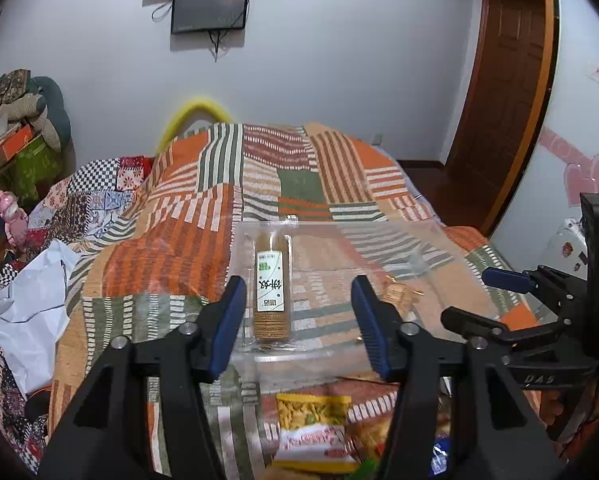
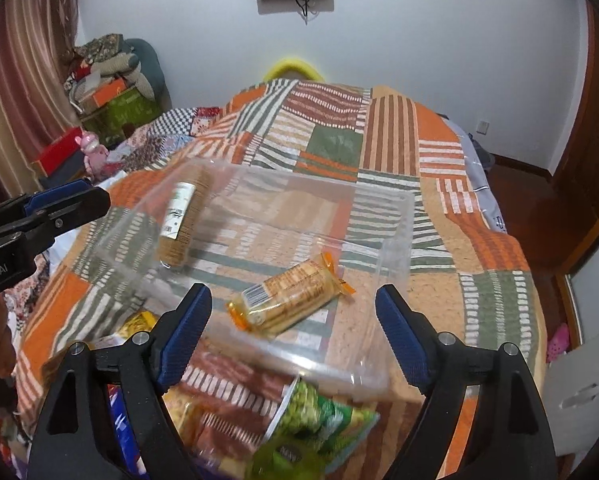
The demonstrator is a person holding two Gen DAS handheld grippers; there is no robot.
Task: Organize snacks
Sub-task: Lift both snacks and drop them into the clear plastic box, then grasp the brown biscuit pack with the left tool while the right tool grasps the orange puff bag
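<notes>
1. Left gripper (image 1: 299, 320): jaws apart, nothing between the pads. It hovers over the near left part of a clear plastic bin (image 1: 451, 240).
2. Right gripper (image 2: 295, 336): jaws wide apart, nothing pinched. It sits over the bin's near edge (image 2: 331, 364).
3. The bin sits on a bed with an orange, green and white patchwork cover (image 1: 171, 240). Two snacks are inside it.
4. Cracker sleeve with white label (image 1: 272, 284): lies flat on the bin floor along the left wall, long axis pointing away from the left camera. In the left wrist view it shows between the left gripper's fingers but lower, not touched by the pads.
5. Orange-wrapped cracker pack (image 2: 289, 298): lies diagonally on the bin floor toward the near side, barcode end toward the camera. In the right wrist view it shows between the right gripper's fingers; pads are clear of it.
6. Loose snacks outside the bin, in front of its near wall: a yellow bag (image 1: 311, 410), a white-and-red pack (image 1: 313, 442) just below it, a green bag (image 2: 319, 420). Blurred, so details are unreadable.
7. Each gripper shows at the edge of the other's view, side by side over the bin.
8. Background: white wall, small dark screen (image 1: 209, 8), wooden door (image 1: 503, 92), clutter pile at left (image 1: 19, 128).
</notes>
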